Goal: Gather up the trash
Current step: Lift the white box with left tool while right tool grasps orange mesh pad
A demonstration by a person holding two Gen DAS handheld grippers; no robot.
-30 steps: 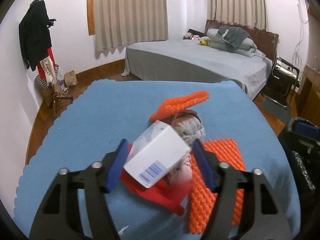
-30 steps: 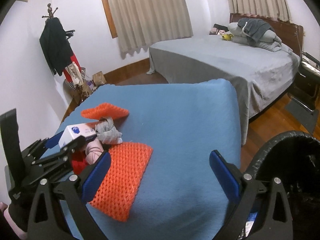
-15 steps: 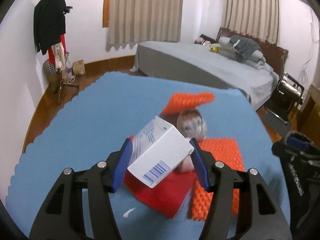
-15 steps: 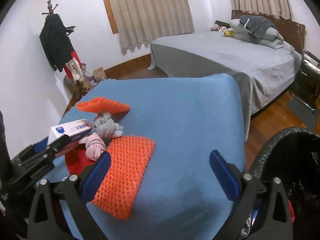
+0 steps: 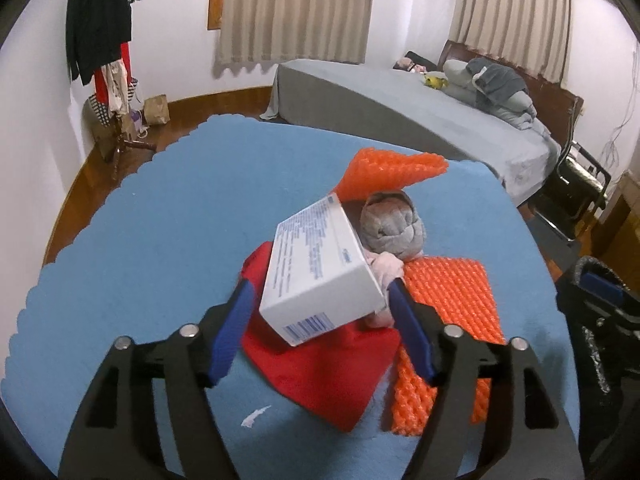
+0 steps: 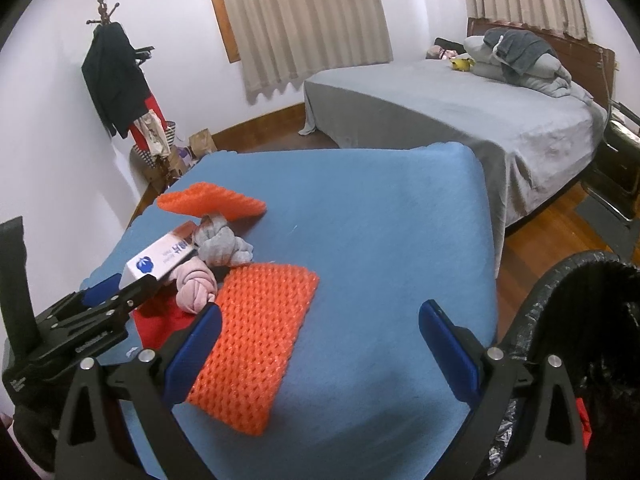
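Note:
My left gripper (image 5: 320, 300) is shut on a white carton box (image 5: 320, 268) with a barcode and holds it lifted above the blue-covered table (image 5: 160, 220). Under it lie a red cloth (image 5: 332, 372), a pink knotted sock (image 5: 386, 272), a grey knotted sock (image 5: 394, 220), a flat orange foam net (image 5: 452, 320) and a second folded orange net (image 5: 388, 168). The box also shows in the right wrist view (image 6: 160, 260). My right gripper (image 6: 320, 328) is open and empty over the table's near right part, beside the flat orange net (image 6: 256, 344).
A black-lined trash bin (image 6: 580, 340) stands at the table's right edge. A small white scrap (image 5: 254, 416) lies on the cloth near my left gripper. A grey bed (image 6: 460, 112), a coat rack (image 6: 116, 80) and a chair (image 5: 576, 176) stand beyond.
My left gripper has closed on the white box and raised it off the pile, tilting it. The right gripper has stayed open and shifted slightly.

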